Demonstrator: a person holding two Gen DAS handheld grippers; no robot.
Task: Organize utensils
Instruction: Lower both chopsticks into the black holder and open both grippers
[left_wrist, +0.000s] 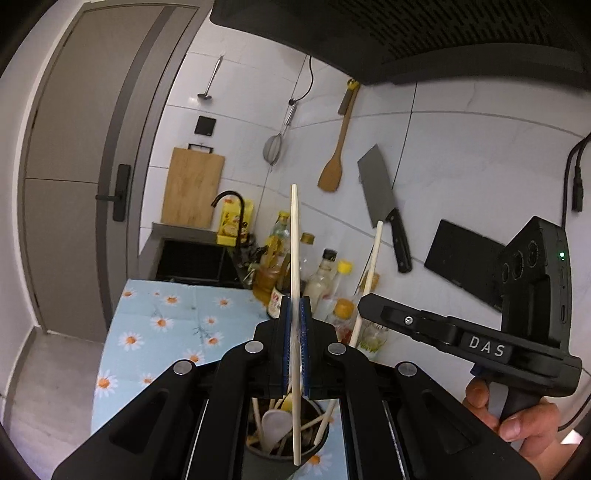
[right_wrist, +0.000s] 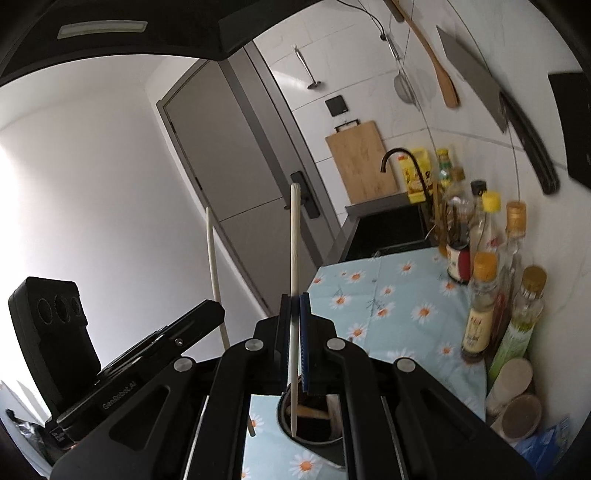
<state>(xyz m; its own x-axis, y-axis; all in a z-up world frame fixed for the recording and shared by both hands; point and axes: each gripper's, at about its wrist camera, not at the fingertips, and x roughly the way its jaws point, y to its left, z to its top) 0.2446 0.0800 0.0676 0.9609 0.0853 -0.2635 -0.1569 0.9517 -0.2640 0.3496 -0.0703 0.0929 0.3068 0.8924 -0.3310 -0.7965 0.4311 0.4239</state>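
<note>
Chopsticks stand straight up, one pinched tight in the left gripper, one in the right gripper. Both hang above the dark cup at the bottom middle, which already holds other utensils, so dropping them in is left.

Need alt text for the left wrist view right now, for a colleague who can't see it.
The left gripper is shut on a pale chopstick held upright above a dark utensil holder on a daisy-print cloth. To its right, the right gripper holds a second chopstick.
</note>
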